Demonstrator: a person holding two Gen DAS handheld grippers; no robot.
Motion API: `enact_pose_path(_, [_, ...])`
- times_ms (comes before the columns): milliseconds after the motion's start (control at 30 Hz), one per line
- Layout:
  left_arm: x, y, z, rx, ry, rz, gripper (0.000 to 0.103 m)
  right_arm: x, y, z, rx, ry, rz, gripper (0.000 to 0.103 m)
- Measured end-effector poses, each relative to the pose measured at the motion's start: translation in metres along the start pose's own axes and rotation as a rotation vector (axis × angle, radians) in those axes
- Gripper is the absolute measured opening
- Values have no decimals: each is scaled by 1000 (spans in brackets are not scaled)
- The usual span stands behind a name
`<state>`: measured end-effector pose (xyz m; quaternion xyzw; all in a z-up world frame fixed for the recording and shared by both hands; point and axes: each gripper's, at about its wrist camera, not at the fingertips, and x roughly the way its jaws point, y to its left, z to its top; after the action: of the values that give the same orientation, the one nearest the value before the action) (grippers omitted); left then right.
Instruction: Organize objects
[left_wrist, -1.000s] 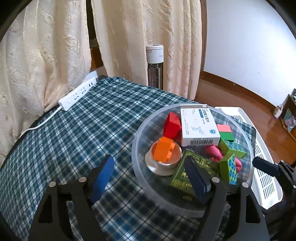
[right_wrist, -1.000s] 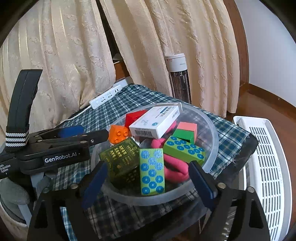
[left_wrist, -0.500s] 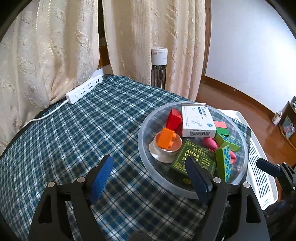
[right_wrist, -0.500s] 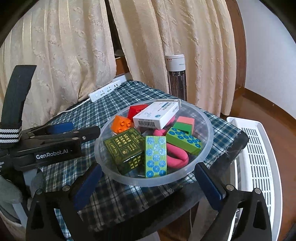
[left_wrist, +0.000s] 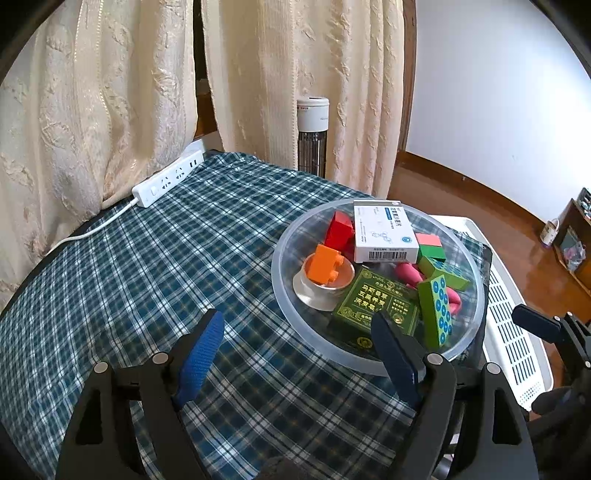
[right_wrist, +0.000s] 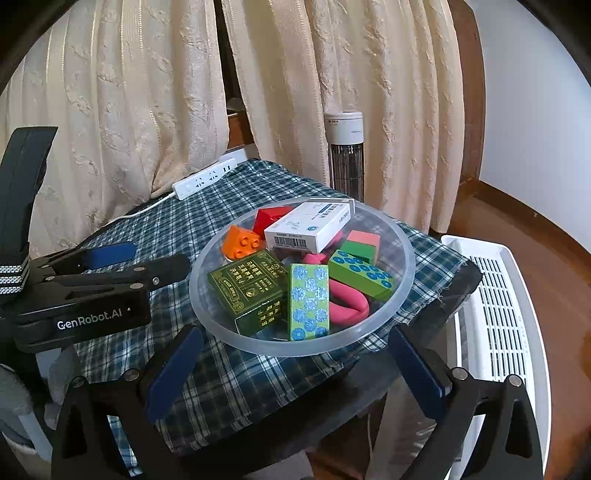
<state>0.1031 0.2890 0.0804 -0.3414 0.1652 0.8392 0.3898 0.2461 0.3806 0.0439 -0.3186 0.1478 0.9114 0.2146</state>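
A clear plastic bowl stands on the checked tablecloth. In it lie a white medicine box, a red brick, an orange brick in a small cup, a dark green box, green blocks with blue dots and a pink piece. My left gripper sits just short of the bowl's near-left rim, its jaws opening with nothing between them. My right gripper hangs open and empty before the bowl's near rim, at the table's edge.
A white power strip lies at the table's far left edge by the cream curtains. A white tower heater stands behind the table. A white slatted basket sits on the wooden floor to the right.
Both grippers have drawn back from the bowl, which now looks smaller and farther. The right jaws have spread wider. The bowl's contents have not moved.
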Motion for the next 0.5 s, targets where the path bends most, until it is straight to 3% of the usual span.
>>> enact_pose_path(200, [-4, -3, -1, 20, -19, 14, 95, 0, 0, -2, -3, 7, -3, 102])
enact_pose_path(500, [-3, -8, -4, 43, -30, 22, 96, 3, -1, -5, -7, 12, -21, 102])
